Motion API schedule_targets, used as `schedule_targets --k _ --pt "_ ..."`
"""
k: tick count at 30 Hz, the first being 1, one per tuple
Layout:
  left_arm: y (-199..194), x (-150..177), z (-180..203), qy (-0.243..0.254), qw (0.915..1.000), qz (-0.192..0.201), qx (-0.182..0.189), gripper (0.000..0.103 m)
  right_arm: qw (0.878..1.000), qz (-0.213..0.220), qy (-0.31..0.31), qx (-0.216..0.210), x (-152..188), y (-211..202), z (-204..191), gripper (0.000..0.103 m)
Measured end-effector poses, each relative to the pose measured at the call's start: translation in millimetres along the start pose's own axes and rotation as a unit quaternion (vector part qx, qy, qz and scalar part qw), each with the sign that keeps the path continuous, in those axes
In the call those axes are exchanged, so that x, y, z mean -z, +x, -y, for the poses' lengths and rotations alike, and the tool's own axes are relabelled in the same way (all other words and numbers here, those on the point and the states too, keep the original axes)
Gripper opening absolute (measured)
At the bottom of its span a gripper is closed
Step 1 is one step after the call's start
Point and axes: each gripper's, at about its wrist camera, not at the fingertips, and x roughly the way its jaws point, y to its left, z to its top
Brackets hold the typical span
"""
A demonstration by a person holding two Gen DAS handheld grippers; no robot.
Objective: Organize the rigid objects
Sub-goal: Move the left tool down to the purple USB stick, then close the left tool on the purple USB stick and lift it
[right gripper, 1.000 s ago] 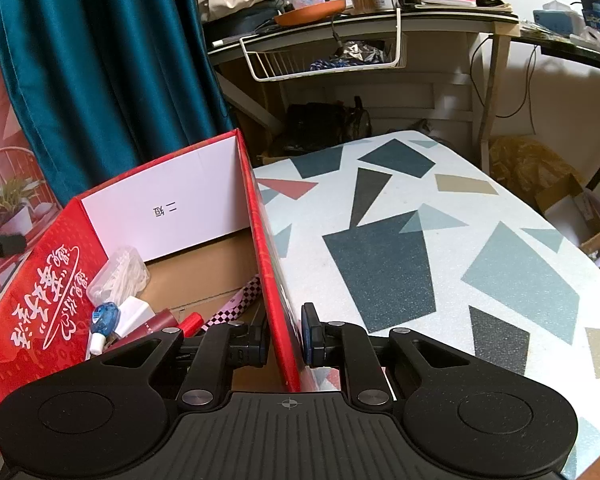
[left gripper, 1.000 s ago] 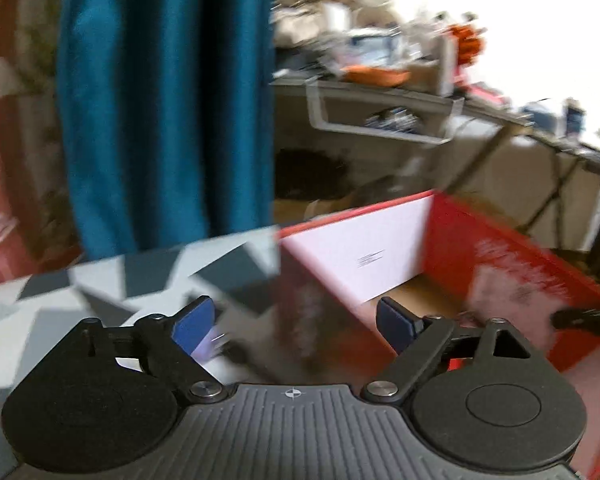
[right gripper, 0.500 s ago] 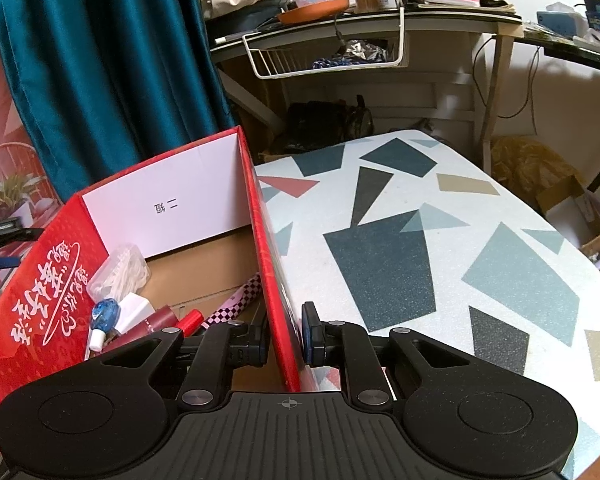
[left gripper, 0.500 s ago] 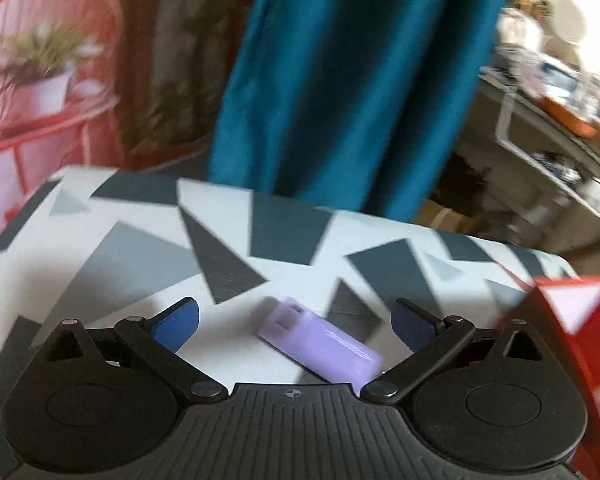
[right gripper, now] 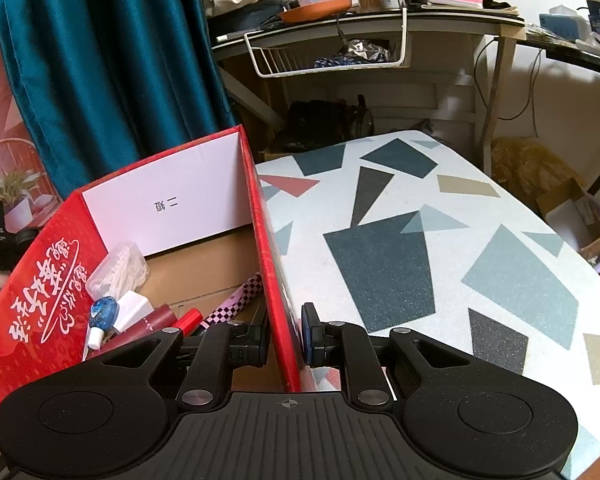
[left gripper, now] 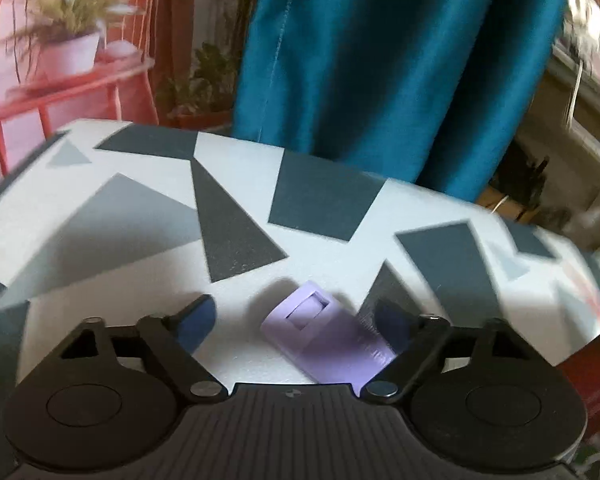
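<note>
A flat lilac plastic block (left gripper: 324,340) with a square cut-out lies on the patterned table (left gripper: 236,172). My left gripper (left gripper: 296,322) is open, with the block between its blue fingertips, nearer the right one. My right gripper (right gripper: 285,334) is shut on the right wall of the red cardboard box (right gripper: 266,248). Inside the box lie a bag of cotton swabs (right gripper: 118,266), a blue correction-tape dispenser (right gripper: 102,314), red tubes (right gripper: 168,320) and a checkered strip (right gripper: 240,300). A corner of the box shows at the right edge of the left wrist view (left gripper: 592,376).
A teal curtain (left gripper: 400,68) hangs behind the table. A red chair with a potted plant (left gripper: 68,44) stands at the far left. A cluttered desk with a wire basket (right gripper: 328,56) stands behind the table. The table's right half (right gripper: 440,248) bears nothing.
My left gripper has swung left from the red box to the lilac block and closed in on it. The right gripper has stayed clamped on the box wall.
</note>
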Motion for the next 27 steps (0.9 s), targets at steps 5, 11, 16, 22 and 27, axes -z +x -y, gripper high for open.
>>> schedule_targets --k 5,11,16,22,27 --pt "-12.5 6.8 -2.5 0.009 0.9999 0.0 0.012 0.071 1.0 0.002 0.002 0.0 0.2 -0.1 -0.2 0.015" --pt "-31.3 26.5 -21.6 0.014 0.9994 0.004 0.032 0.07 1.0 0.006 0.003 -0.003 0.9 -0.8 1.2 0.015" --pt "-43.7 39.8 -29.5 0.007 0.9992 -0.001 0.039 0.07 1.0 0.004 0.006 -0.006 1.1 -1.2 1.2 0.016" --pt "-60.8 59.5 -26.2 0.03 0.9978 -0.009 0.058 0.077 1.0 0.005 0.009 -0.008 1.7 -1.3 1.8 0.016" --pt "-64.9 67.9 -23.9 0.048 0.9971 -0.006 0.059 0.077 1.0 0.007 0.01 -0.011 2.3 -1.5 2.4 0.017"
